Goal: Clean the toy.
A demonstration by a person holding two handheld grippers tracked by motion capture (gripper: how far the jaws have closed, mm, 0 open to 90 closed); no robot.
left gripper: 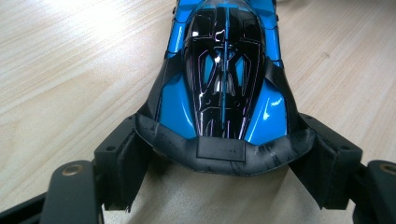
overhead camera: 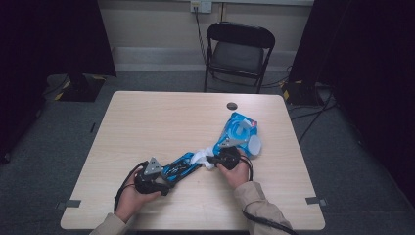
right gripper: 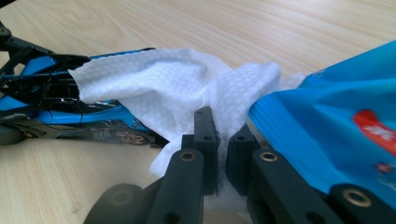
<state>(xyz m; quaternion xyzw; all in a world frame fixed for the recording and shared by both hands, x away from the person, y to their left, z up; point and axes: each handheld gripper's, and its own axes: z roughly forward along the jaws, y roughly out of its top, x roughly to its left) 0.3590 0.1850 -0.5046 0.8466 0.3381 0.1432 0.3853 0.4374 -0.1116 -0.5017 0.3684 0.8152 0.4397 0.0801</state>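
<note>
Toy car's (right gripper: 70,112) top under wipe (right gripper: 177,84)

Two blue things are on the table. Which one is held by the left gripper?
The glossy blue and black toy car: the left gripper clamps its end. The blue plastic wipe packet lies beyond the right gripper.

A recording room: black curtains (overhead camera: 54,34), folding chair (overhead camera: 238,51), taped floor cables (overhead camera: 313,115), bare table (overhead camera: 161,122)

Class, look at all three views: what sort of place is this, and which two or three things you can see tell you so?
Probably a recording room or lab, not a home. A lone wooden table stands on grey carpet, dark curtains hang at both sides, and a folding chair sits by a bare wall with cables trailing across the floor.
</note>
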